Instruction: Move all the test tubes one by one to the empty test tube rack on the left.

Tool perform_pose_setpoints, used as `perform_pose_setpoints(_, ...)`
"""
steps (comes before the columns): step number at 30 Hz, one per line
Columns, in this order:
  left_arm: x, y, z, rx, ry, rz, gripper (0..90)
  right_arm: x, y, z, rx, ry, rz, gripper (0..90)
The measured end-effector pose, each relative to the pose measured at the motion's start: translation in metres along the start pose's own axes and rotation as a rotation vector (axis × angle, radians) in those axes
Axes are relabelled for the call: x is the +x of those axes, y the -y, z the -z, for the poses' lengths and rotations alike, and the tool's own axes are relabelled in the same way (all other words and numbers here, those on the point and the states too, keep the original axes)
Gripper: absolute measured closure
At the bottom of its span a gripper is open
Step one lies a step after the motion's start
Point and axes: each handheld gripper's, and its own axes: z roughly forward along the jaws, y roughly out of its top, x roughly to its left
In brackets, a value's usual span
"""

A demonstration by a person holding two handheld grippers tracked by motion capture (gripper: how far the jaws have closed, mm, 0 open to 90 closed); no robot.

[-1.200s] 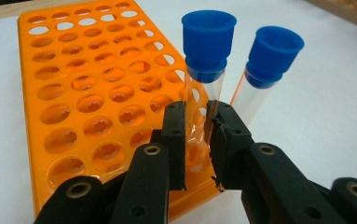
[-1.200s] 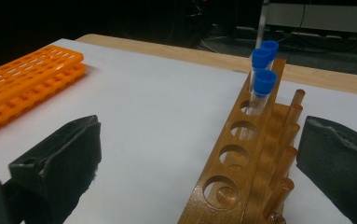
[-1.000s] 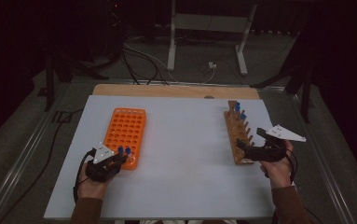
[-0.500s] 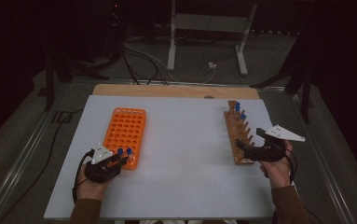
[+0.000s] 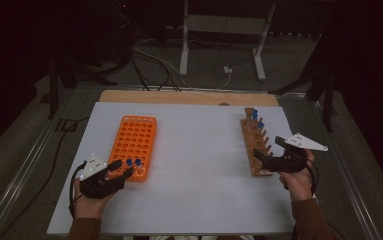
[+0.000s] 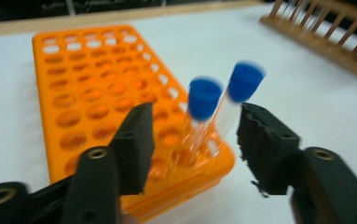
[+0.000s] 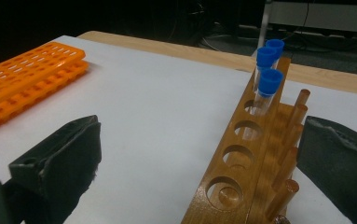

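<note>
the white worktop carries everything: an orange tube rack on the person's left and a wooden tube rack on the right, well apart. in the orange rack's near corner stand two blue-capped test tubes, side by side and leaning a little, seated in neighbouring holes. three more blue-capped tubes wait at the far end of the wooden rack, whose nearer holes are bare. the left claw sits just behind the two seated tubes with its jaws apart; they have just been opening, and the tubes show between them but the pads press on neither. so i'd judge the step in hand is the let-go after seating a tube in the orange rack. the right claw is spread wide around the near end of the wooden rack, holding nothing, though the far jaw stands close by the rack's pegs. the next move, as i read it, calls for the left claw to draw back clear without knocking the caps, and for a claw to reach the far end of the wooden rack and close on the nearest of the three tubes below its cap.
</note>
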Motion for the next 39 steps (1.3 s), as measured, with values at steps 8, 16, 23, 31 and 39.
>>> perform_pose_setpoints(8, -0.01, -0.021, -0.002, -0.08, 0.018, 0.009, 20.0, 0.0, -0.002, -0.002, -0.002, -0.001, 0.002, 0.0)
perform_pose_setpoints(16, -0.034, -0.045, -0.027, -0.122, 0.074, -0.016, 4.7, -0.002, -0.005, -0.003, 0.008, 0.007, 0.005, 0.0)
perform_pose_setpoints(23, -0.056, -0.057, -0.051, -0.126, 0.098, -0.047, 1.6, -0.007, -0.009, -0.006, 0.022, 0.013, 0.001, 0.0)
perform_pose_setpoints(31, -0.075, -0.059, -0.073, -0.126, 0.133, -0.06, 1.3, -0.013, -0.011, -0.018, 0.054, 0.042, 0.006, 3.8)
perform_pose_setpoints(39, -0.089, -0.049, -0.084, -0.102, 0.162, -0.081, 1.3, -0.025, -0.015, -0.042, 0.109, 0.082, 0.019, 6.8)
